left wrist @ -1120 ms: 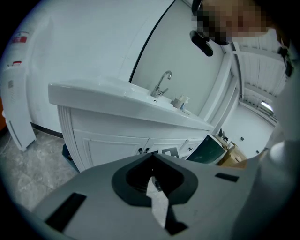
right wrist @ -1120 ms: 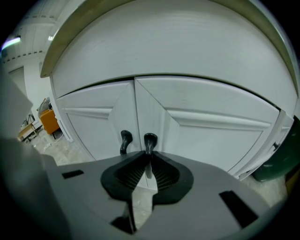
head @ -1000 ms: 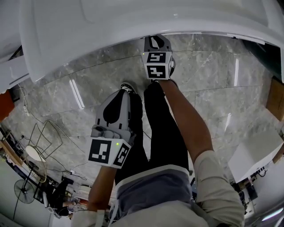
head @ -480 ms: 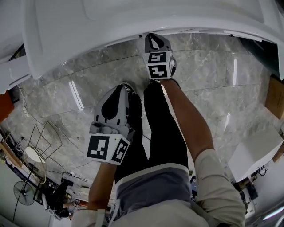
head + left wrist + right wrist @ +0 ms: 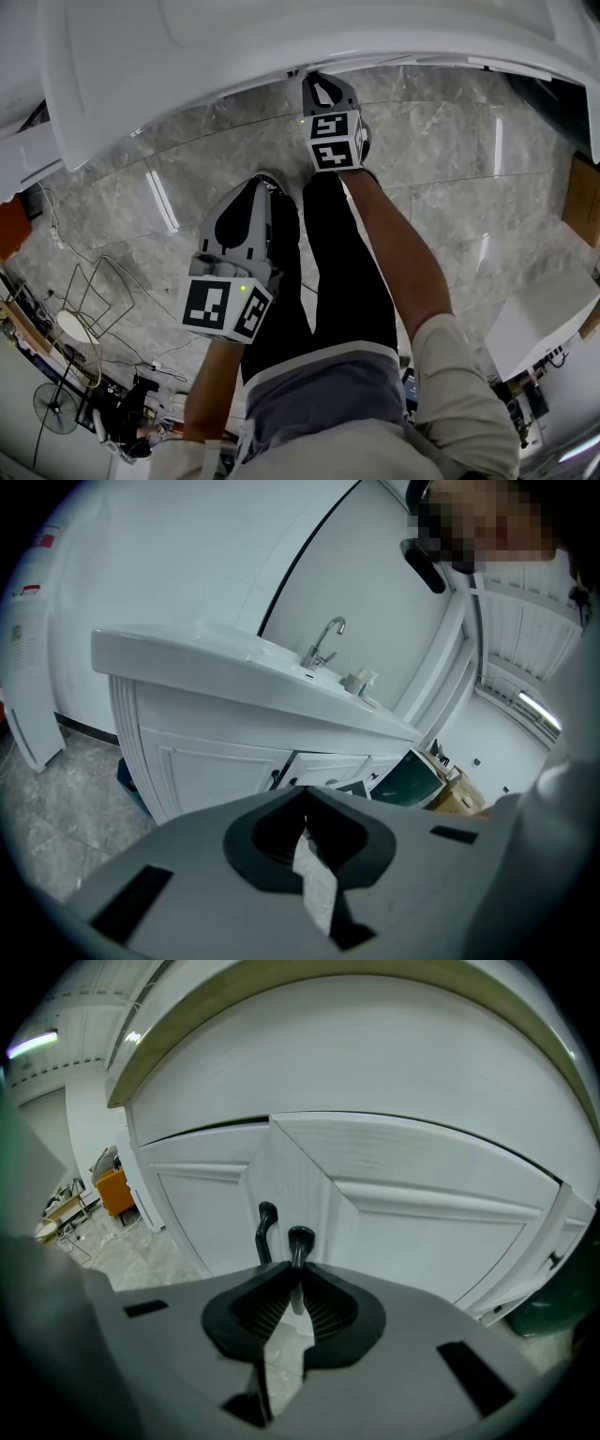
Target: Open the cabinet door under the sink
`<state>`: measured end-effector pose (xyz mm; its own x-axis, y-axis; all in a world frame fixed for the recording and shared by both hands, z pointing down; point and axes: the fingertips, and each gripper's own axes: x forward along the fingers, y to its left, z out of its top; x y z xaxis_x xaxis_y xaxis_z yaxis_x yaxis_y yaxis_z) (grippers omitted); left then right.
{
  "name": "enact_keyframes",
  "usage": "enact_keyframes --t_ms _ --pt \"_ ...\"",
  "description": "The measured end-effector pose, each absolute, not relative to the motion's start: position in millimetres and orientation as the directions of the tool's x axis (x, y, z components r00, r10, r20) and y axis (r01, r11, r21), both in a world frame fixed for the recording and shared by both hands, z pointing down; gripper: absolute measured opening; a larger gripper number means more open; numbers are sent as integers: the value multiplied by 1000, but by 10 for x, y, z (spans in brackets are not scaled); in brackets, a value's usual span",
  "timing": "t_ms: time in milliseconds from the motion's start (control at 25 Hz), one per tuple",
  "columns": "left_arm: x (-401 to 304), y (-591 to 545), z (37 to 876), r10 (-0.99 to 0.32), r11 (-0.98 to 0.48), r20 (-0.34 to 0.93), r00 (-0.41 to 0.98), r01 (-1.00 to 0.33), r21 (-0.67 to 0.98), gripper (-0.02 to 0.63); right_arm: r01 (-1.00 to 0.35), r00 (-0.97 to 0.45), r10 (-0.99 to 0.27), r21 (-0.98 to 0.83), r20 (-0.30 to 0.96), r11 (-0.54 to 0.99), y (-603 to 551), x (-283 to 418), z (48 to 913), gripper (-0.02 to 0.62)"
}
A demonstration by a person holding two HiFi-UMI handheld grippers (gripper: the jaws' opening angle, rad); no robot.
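- The white sink top [image 5: 281, 37] is filling the upper head view and hiding the cabinet [image 5: 187, 761] beneath it — no door is showing there.
- The cabinet door [image 5: 431, 1232] is appearing only in the gripper views; how far it is standing open I cannot judge.
- The right gripper [image 5: 296, 1279] is reaching under the overhang, its tips cut off in the head view. Its own view is showing the jaws pinched on the door's dark handle [image 5: 300, 1239], with a second handle [image 5: 265, 1227] just beside.
- The left gripper [image 5: 305, 794] is hanging over the person's legs [image 5: 347, 262], jaws pressed together on nothing.
- The faucet [image 5: 323, 644] is showing in the left gripper view alone.
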<state>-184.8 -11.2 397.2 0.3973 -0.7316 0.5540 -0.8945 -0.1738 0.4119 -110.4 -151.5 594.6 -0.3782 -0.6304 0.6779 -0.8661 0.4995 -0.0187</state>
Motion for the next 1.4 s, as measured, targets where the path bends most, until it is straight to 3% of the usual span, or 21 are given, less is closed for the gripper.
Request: enact_keyframes --t_ms 1400 --pt "-1481 -165 4076 -713 -179 558 425 -879 441 -2 -789 -464 -569 -25 679 614 -1022 -910 5956 52"
